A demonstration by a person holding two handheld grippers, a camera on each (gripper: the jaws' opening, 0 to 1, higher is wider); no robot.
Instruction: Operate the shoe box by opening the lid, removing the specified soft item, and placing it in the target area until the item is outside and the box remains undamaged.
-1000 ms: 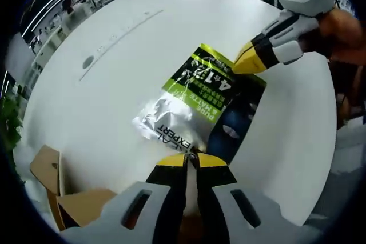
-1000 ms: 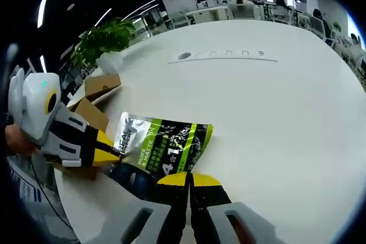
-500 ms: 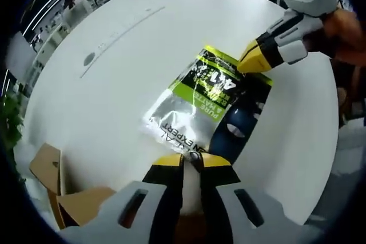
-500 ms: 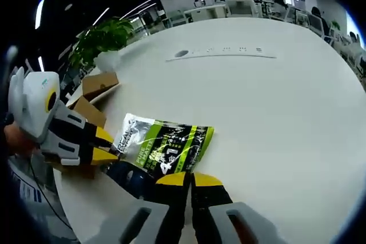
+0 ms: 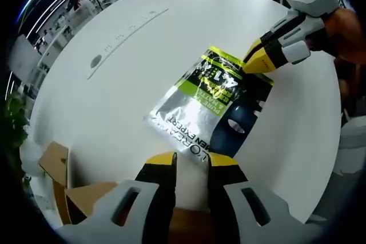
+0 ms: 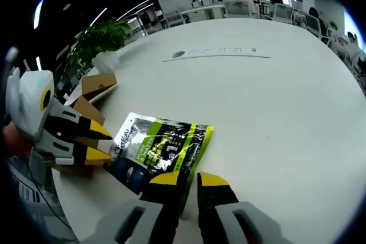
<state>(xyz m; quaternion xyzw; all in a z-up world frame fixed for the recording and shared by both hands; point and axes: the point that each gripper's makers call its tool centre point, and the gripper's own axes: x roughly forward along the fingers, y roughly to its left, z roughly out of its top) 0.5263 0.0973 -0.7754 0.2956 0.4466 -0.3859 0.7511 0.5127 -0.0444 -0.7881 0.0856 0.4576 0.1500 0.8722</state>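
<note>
White round tabletop, glossy foil pouch lying flat between both tools.
Left tool parted just off its silver end; right tool parted at the green end; cardboard shoe box beside.

Glossy foil pouch; matt white table.

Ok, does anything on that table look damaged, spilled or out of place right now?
Nothing stands out. The green and silver pouch lies flat and intact on the white table, with both tongs, left and right, open at its ends. The cardboard box sits open at the table's edge, flaps up, with no visible tears.
</note>
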